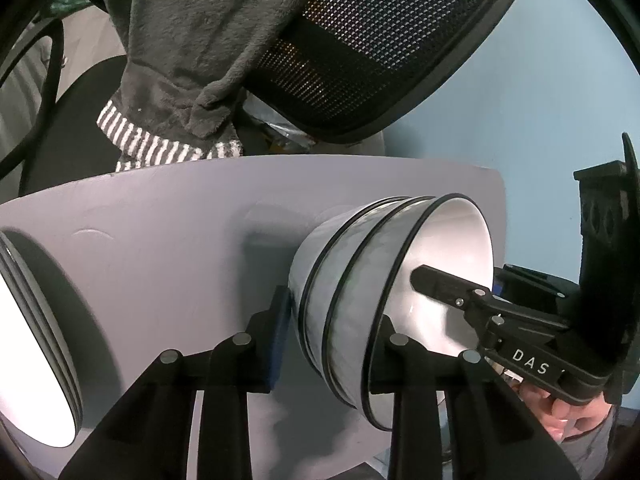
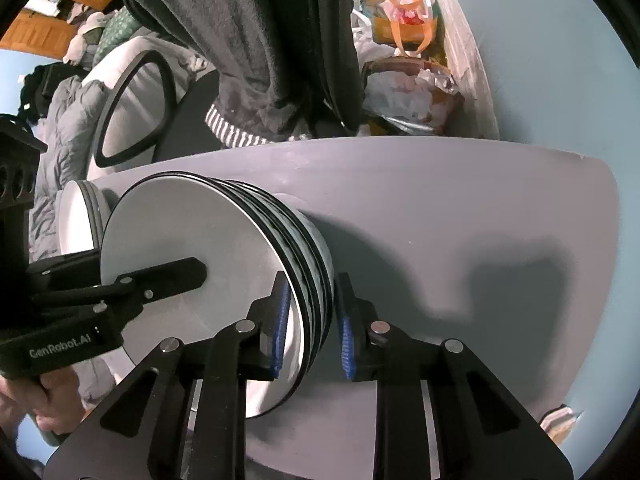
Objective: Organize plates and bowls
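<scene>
Bowls (image 1: 360, 304), nested three or so deep with dark rims and marbled grey walls, stand on the grey tabletop (image 2: 440, 208) near its right end; we hold the stack from both sides. Our left gripper (image 1: 332, 336) straddles the near wall, one finger outside with its blue pad against the lowest bowl, the other inside the top bowl; our right gripper (image 2: 310, 328) brackets the opposite rim, its blue pads close on either side. Contact on the right side we cannot confirm; the pads look just short of the rim, so we read those fingers as nearly clenched rather than grasping. On the left the wall appears pinched.

We judge the stack rigid, fairly heavy, glazed and slippery, and breakable if dropped; take hold at the rim wall, one finger in and one out, on opposite sides, and lift level so the inner bowls do not slide.

A stack of plates (image 1: 36, 340) rests at the left end of the tabletop, well apart. Behind stands a mesh-backed chair (image 1: 400, 40) draped with a grey garment (image 1: 192, 48); bags (image 2: 404, 12) crowd a pale blue wall (image 1: 540, 100).
</scene>
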### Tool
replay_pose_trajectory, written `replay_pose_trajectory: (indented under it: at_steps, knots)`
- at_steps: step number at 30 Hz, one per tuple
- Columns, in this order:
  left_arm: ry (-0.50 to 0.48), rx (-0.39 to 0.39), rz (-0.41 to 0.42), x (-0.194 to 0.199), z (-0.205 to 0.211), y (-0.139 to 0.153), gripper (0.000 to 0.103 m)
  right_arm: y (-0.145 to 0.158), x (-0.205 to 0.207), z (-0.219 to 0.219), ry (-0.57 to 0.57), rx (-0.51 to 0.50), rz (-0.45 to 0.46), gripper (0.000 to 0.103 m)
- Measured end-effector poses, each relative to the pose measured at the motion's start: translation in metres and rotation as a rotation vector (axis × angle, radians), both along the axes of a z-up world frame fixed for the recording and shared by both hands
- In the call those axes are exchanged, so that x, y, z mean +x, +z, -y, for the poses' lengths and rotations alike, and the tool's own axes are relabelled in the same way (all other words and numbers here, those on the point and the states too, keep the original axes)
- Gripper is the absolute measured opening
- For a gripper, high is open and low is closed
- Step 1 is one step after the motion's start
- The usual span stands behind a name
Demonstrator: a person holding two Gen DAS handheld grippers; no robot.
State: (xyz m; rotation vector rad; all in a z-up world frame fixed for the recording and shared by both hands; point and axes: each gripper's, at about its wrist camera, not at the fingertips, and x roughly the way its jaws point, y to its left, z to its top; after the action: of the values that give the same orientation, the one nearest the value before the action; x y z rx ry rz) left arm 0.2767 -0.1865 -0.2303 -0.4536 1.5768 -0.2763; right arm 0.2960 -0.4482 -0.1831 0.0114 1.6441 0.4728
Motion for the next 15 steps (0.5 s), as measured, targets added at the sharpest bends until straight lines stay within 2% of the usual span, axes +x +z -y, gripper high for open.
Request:
replay_pose_trajectory:
  at_steps: [7, 15]
  knots:
    - [0.004, 0.025, -0.017, -0.021, -0.014, 0.000, 0.027, 0.001, -0.005, -0.004, -0.019, 0.031, -0.018, 0.021]
    - [0.062, 0.055, -0.049, -0.070, -0.053, -0.002, 0.027, -0.005, -0.033, -0.044, 0.062, 0.044, -0.048, 0.021]
